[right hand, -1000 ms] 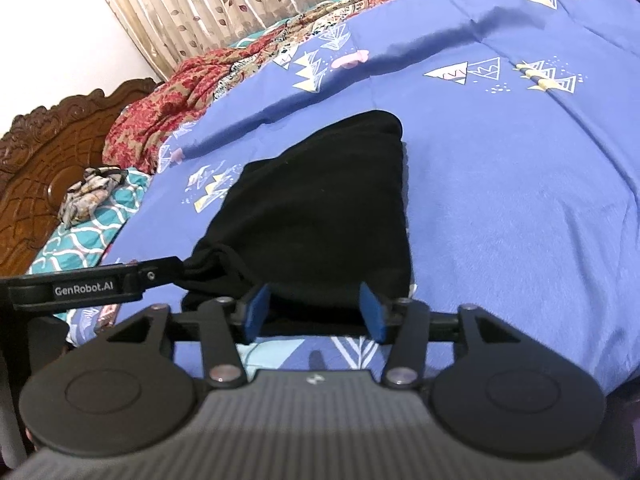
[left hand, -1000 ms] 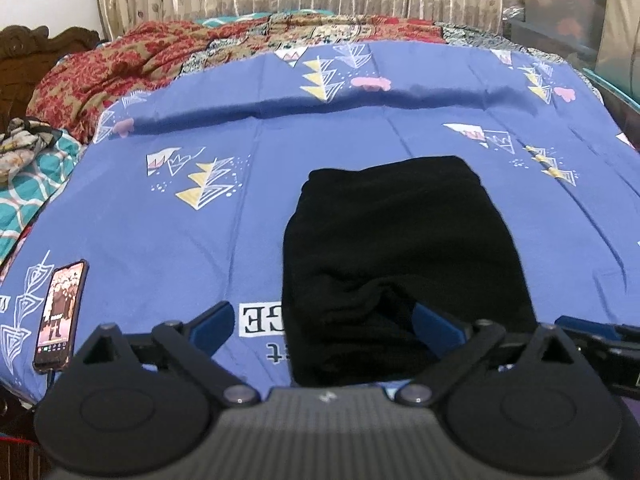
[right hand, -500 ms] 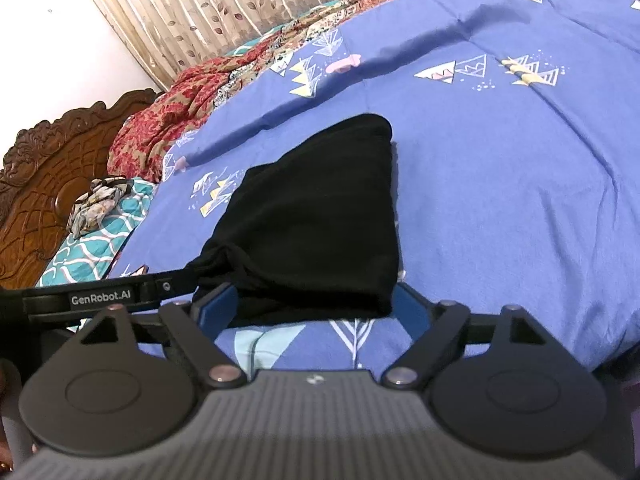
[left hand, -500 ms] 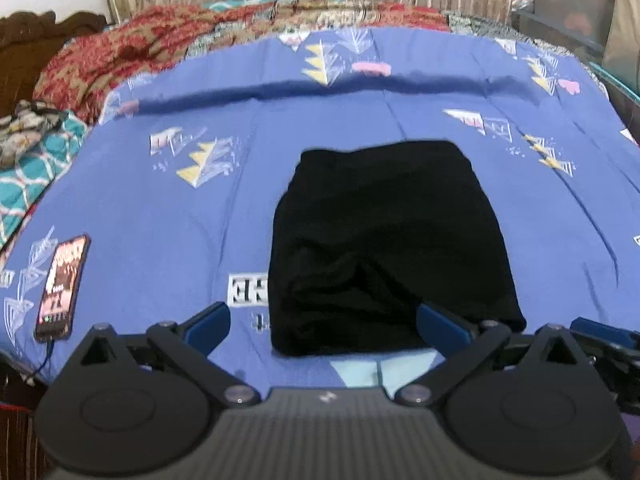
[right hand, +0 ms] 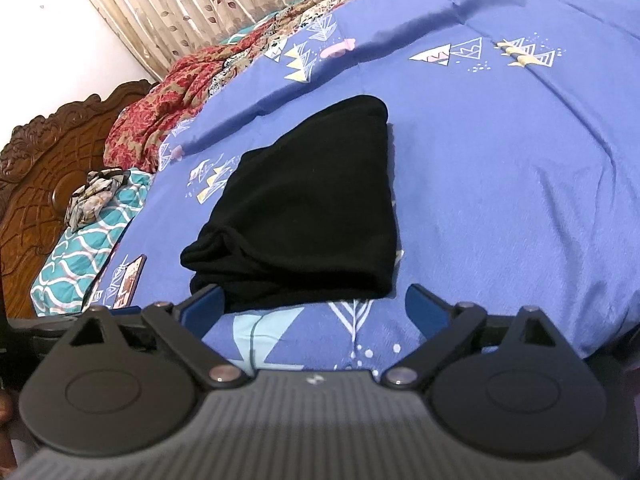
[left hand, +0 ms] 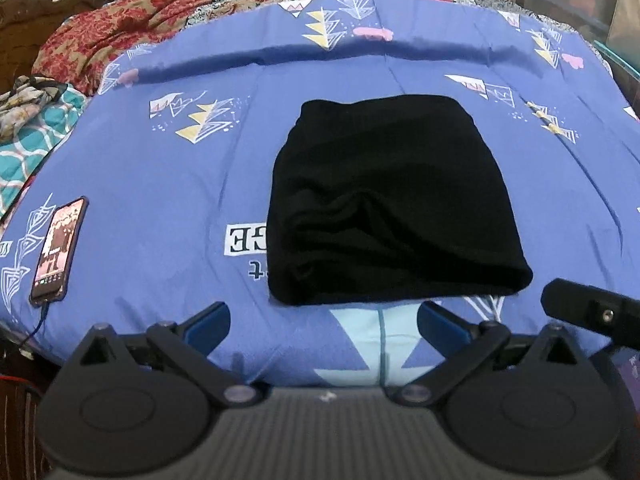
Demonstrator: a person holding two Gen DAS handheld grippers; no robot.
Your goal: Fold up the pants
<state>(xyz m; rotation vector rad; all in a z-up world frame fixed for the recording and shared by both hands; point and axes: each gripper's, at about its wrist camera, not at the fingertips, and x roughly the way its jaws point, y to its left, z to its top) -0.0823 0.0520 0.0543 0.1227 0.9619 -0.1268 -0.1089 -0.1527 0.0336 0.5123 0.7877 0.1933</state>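
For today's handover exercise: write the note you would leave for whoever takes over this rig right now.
Left tongs: open, empty, short of the pants' near edge.
Right tongs: open, empty, same side.
Black pants: folded into a compact stack on the blue bedsheet, near-left edge a bit bunched.
Phone lies left of them.
Done: folding, by the look of it.
Left: perhaps smooth that bunched corner.

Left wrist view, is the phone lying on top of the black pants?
No, the phone lies on the blue bedsheet near the bed's left edge, well apart from the folded black pants.
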